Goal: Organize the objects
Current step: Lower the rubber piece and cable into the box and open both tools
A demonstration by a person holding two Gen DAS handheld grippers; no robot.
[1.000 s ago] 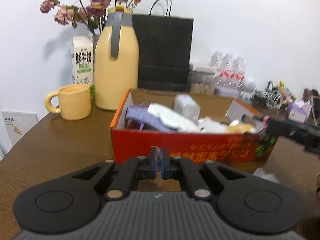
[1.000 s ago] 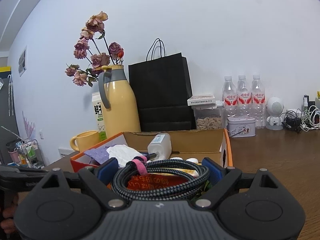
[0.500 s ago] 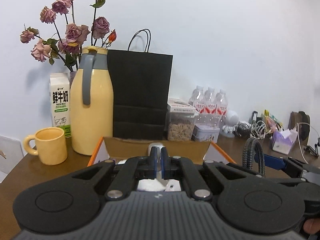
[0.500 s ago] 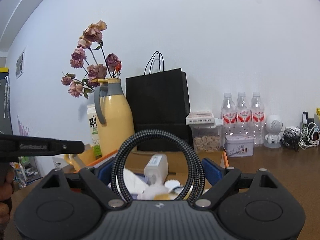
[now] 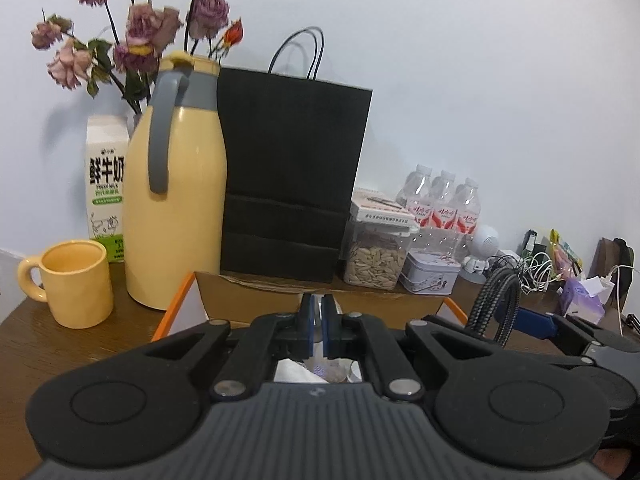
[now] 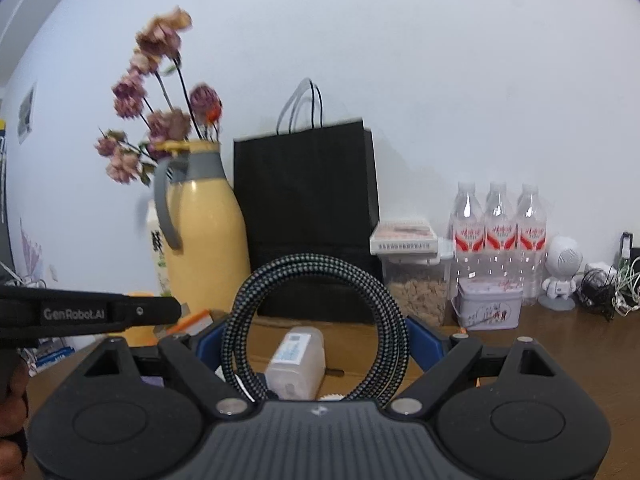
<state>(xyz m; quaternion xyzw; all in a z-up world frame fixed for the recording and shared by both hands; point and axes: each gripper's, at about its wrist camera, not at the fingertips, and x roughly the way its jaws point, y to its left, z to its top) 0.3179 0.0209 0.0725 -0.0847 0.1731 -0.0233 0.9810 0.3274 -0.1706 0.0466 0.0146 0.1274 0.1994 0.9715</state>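
Right wrist: wide-spread right tongs around upright black braided cable coil; left tongs shut, empty.

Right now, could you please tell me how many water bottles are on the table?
3. The water bottles stand side by side against the wall, right of the black paper bag, behind the small tin. Others may be hidden.

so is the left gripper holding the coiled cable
No, the left gripper is shut with nothing between its fingers, while the coiled cable stands upright between the right gripper's fingers.

yellow jug, black bag, water bottles
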